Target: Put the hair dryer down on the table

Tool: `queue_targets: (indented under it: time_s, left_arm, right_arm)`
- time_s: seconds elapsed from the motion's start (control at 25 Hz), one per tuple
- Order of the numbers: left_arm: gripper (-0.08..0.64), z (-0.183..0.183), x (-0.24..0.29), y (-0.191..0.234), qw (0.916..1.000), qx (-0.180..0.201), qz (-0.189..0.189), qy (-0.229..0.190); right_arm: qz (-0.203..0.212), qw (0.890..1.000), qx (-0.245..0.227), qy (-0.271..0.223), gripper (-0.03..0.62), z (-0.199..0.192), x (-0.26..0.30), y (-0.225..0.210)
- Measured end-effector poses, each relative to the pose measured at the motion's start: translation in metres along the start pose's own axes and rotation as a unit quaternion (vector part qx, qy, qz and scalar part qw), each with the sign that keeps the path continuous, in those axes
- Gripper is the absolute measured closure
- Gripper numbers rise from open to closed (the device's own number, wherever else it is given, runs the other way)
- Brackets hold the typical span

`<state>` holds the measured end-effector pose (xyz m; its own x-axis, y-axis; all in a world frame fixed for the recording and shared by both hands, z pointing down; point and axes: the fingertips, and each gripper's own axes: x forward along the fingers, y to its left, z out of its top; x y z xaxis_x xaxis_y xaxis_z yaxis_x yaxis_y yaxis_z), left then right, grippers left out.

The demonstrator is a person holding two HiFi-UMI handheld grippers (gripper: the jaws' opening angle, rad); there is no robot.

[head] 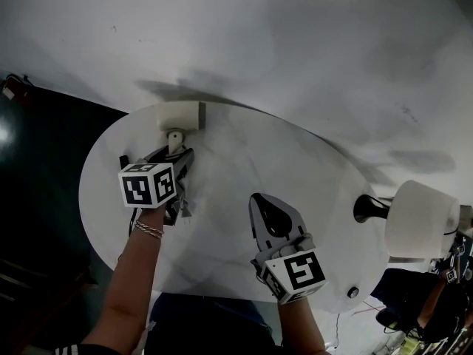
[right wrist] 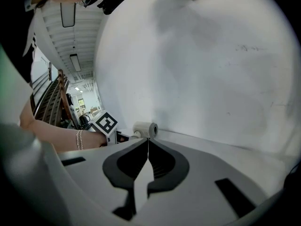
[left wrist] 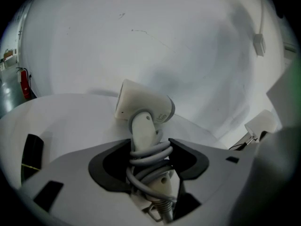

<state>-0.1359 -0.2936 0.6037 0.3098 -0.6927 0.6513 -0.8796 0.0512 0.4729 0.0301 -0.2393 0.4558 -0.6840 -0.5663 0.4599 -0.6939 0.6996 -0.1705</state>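
Head view: a white oval table (head: 295,168) stands against a pale wall (head: 295,35), with dark floor off its left edge. At the right edge of the tabletop sits a big white cylinder (head: 421,219) on a dark mount; what it is I cannot make out.

The left gripper (head: 174,160) is over the far-left part of the tabletop and points toward the wall, its marker cube (head: 148,184) facing up. The right gripper (head: 256,200) is over the middle of the tabletop toward the near edge, well apart from the left one and tilted down.

The hair dryer (head: 181,115) is white. Its head is at the far edge of the tabletop, close against the wall, and its handle runs back toward the left gripper. The head looks set on the tabletop, though it may hang just above it.

Left gripper view: the jaws stand wide but are closed on the hair dryer's handle, with pads pressing both sides. A grey cord (left wrist: 149,154) is coiled round the handle where the pads meet it.

Right gripper view: jaw tips meet with nothing between them. The hair dryer (right wrist: 146,128) shows beyond them, by the wall.

A bracelet (head: 148,229) is on the left wrist. A small dark knob (head: 353,292) sits near the near-right edge of the tabletop.
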Motion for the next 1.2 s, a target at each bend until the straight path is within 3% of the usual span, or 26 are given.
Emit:
queue_targets:
  time_s: [0.56, 0.88, 1.2]
  left_arm:
    - [0.258, 0.003, -0.030, -0.004, 0.9982, -0.022, -0.020, -0.052]
    - [0.256, 0.018, -0.096, -0.025, 0.9896, -0.047, -0.060, -0.122]
    - [0.256, 0.028, -0.161, -0.051, 0.9817, -0.027, -0.083, -0.169]
  right_arm:
    - [0.005, 1.000, -0.008, -0.008, 0.574, 0.002, -0.014, 0.019]
    - [-0.004, 0.999, -0.028, -0.021, 0.574, 0.011, -0.031, 0.035]
    - [-0.007, 0.998, -0.038, -0.047, 0.574, 0.030, -0.049, 0.056]
